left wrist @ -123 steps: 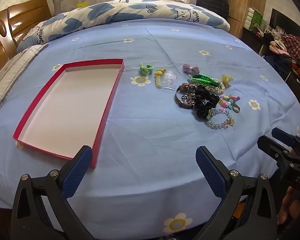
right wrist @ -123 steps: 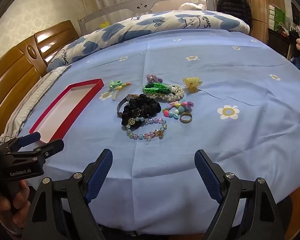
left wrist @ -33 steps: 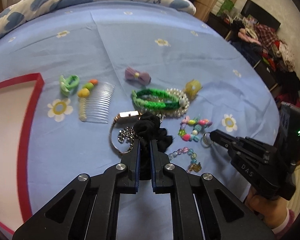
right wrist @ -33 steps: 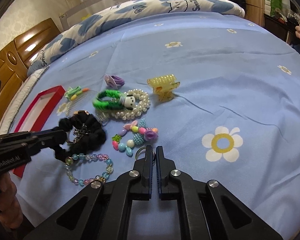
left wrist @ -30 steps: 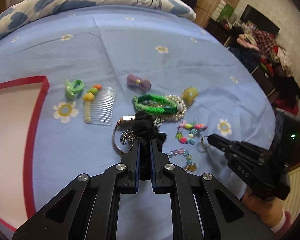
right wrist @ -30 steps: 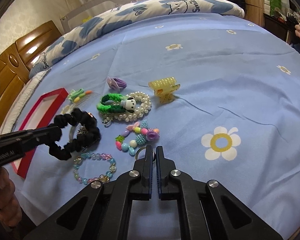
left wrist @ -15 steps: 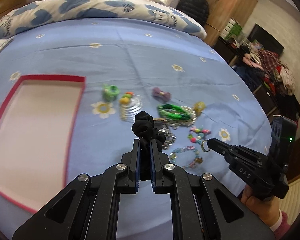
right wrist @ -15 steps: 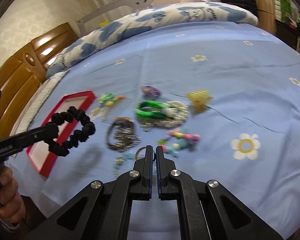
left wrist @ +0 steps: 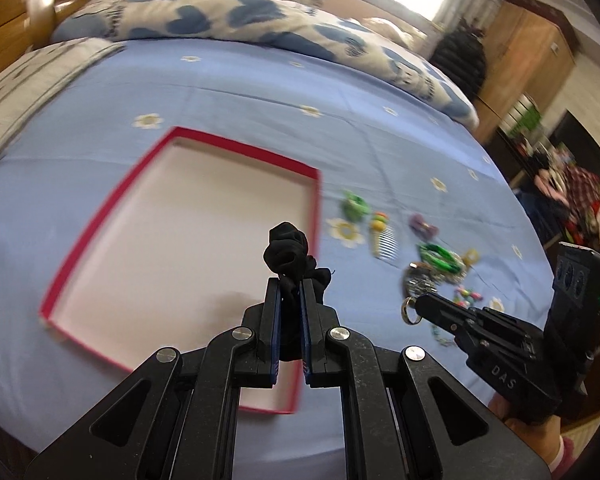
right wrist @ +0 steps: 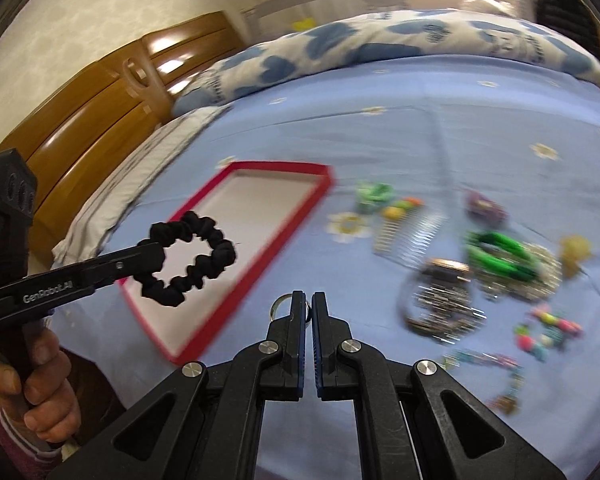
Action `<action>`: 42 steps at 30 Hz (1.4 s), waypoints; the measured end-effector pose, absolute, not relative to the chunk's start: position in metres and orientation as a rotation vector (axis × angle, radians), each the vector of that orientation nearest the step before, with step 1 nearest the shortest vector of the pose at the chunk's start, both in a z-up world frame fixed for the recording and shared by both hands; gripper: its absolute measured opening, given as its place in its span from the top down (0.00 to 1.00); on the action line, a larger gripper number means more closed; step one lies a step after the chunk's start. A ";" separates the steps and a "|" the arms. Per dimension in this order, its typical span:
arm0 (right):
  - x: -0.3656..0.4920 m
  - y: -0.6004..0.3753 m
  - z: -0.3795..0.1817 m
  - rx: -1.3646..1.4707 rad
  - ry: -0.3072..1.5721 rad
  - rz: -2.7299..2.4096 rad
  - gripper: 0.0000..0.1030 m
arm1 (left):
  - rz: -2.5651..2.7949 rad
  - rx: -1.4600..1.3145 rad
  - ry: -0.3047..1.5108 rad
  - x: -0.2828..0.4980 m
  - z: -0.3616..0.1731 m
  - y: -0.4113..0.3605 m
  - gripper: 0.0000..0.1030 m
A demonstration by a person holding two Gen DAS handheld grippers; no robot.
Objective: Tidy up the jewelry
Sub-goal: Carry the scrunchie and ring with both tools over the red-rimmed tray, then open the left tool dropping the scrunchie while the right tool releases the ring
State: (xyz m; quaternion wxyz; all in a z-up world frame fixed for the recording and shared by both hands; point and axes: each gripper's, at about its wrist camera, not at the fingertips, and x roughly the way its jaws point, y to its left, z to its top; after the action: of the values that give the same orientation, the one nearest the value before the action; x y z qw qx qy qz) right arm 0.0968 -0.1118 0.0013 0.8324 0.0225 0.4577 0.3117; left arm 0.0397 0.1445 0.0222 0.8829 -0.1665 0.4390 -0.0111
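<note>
- The left gripper point(left wrist: 289, 292) had its fingers pressed together on a black scrunchie point(left wrist: 288, 250), which stuck up above the fingertips.
- From the right wrist view, that scrunchie point(right wrist: 188, 258) hung as an open loop from the tip of the left gripper point(right wrist: 156, 254), held in the air over the near end of a red tray point(right wrist: 236, 168).
- The red tray point(left wrist: 180, 132) lay on the blue bedsheet point(left wrist: 260, 92), its white floor bare, with the scrunchie's shadow falling on it just ahead of the left fingers.
- The right gripper point(right wrist: 307, 312) had its fingers closed on a metal ring point(right wrist: 281, 306), which poked out to the left of the fingertips.
- In the left wrist view the ring point(left wrist: 409, 311) hung at the tip of the right gripper point(left wrist: 422, 304), in the air to the right of the tray.
- The other pieces lay on the sheet to the right of the tray, blurred: a green hair tie point(right wrist: 374, 194), a clear comb point(right wrist: 414, 236), a purple bow point(right wrist: 485, 204), a green bracelet point(right wrist: 500, 256) against a pearl one, a yellow clip point(right wrist: 576, 252), a watch point(right wrist: 440, 292) and bead bracelets point(right wrist: 548, 330).
- A blue-and-white quilt point(left wrist: 240, 20) lay across the far end of the bed, beside a wooden headboard point(right wrist: 100, 112).
</note>
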 end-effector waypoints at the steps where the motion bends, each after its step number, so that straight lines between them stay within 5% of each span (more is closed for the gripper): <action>1: 0.097 -0.101 0.001 0.040 0.972 0.681 0.98 | -0.007 -0.356 0.912 0.037 0.021 0.153 0.93; 16: 0.094 0.016 -0.028 -0.064 1.061 0.866 0.98 | 0.137 -0.454 0.976 0.034 -0.016 0.233 0.93; 42: 0.108 0.045 -0.062 -0.205 1.175 0.882 0.92 | 0.206 -0.413 1.107 0.046 -0.049 0.240 0.86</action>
State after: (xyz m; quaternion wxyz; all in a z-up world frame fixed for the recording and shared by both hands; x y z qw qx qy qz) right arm 0.1076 0.0453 -0.0620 0.7372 -0.0935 0.5352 0.4017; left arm 0.0465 0.2404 -0.0495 0.8254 -0.1944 0.5210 0.0968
